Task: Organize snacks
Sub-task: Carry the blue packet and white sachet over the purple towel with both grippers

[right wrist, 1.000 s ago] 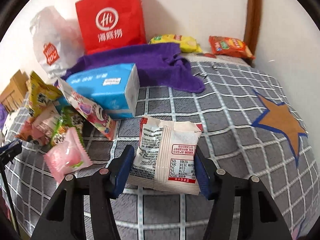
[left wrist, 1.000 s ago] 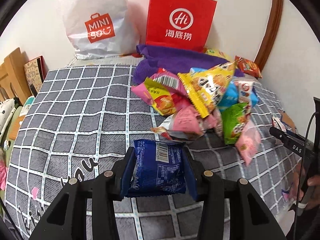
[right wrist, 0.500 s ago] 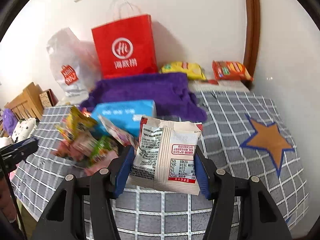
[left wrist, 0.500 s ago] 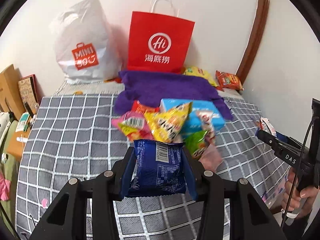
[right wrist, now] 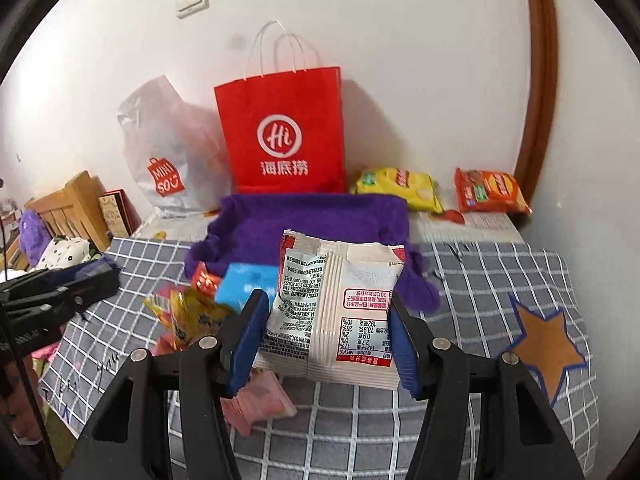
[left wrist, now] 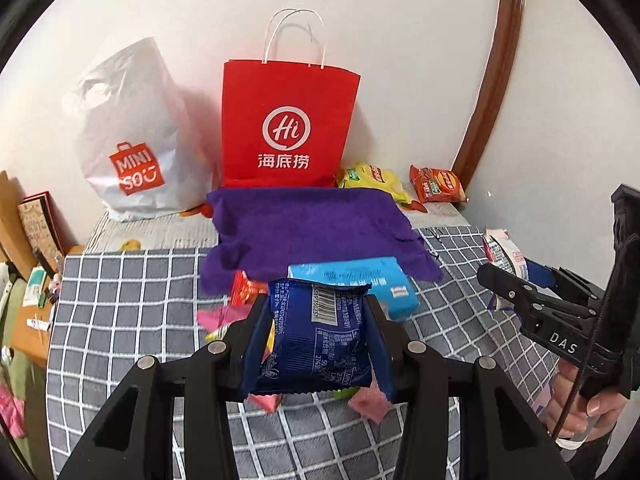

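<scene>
Our left fingers (left wrist: 276, 344) pinch a blue packet (left wrist: 316, 336); our right fingers (right wrist: 402, 344) pinch a white packet (right wrist: 334, 312). Neither is stowed yet, and a pile of snacks (right wrist: 188, 316) remains in front of the red bag (right wrist: 284, 132).

blue packet (left wrist: 316, 336): glossy foil | white packet (right wrist: 334, 312): smooth plastic film | red bag (left wrist: 286, 120): matt paper | purple cloth (left wrist: 312, 224): fuzzy | white bag (left wrist: 132, 132): thin plastic | bedsheet (left wrist: 132, 300): woven cloth
</scene>
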Tool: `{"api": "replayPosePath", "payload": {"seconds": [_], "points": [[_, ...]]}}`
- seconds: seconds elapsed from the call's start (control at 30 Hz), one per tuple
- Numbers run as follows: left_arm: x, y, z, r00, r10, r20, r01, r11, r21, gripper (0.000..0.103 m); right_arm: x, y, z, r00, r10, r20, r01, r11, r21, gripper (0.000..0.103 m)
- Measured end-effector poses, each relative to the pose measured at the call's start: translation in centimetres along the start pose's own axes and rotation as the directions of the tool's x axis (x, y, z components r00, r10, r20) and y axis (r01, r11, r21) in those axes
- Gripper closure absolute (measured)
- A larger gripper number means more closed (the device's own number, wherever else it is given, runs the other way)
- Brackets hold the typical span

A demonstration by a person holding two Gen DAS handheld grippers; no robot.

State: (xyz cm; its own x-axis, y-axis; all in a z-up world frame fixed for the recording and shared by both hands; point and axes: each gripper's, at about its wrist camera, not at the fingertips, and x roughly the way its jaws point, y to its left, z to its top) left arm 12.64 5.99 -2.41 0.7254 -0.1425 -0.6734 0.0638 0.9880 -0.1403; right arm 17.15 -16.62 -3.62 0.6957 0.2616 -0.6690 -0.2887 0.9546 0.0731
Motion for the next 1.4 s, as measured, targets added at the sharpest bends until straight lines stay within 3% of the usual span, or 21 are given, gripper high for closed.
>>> {"api": "replayPosePath", "payload": {"seconds": [0.63,1.0,1.4], "points": [[5.3,0.9,7.3,1.0,-0.005,-0.002,0.005,1.0,0.009,0.06,5.8,0.7,8.0,0.999,0.053,0.008,-0.052,0.997,-0.057,0.045],[8.7,3.9,11.0,1.0,0.028,-0.007,-0.028,1.0,-0.004,0.06,11.7,1.7,11.5,0.996,0.083,-0.014,-0.084,0.994,-0.071,0.045],[14.1,7.9,13.8,0.998,0.039,-0.054,-0.042,0.998,-0.047,0.06,17.4,-0.1,14.6,0.997,0.073,-0.034,-0.075,0.995,-0.063,0.045]]}}
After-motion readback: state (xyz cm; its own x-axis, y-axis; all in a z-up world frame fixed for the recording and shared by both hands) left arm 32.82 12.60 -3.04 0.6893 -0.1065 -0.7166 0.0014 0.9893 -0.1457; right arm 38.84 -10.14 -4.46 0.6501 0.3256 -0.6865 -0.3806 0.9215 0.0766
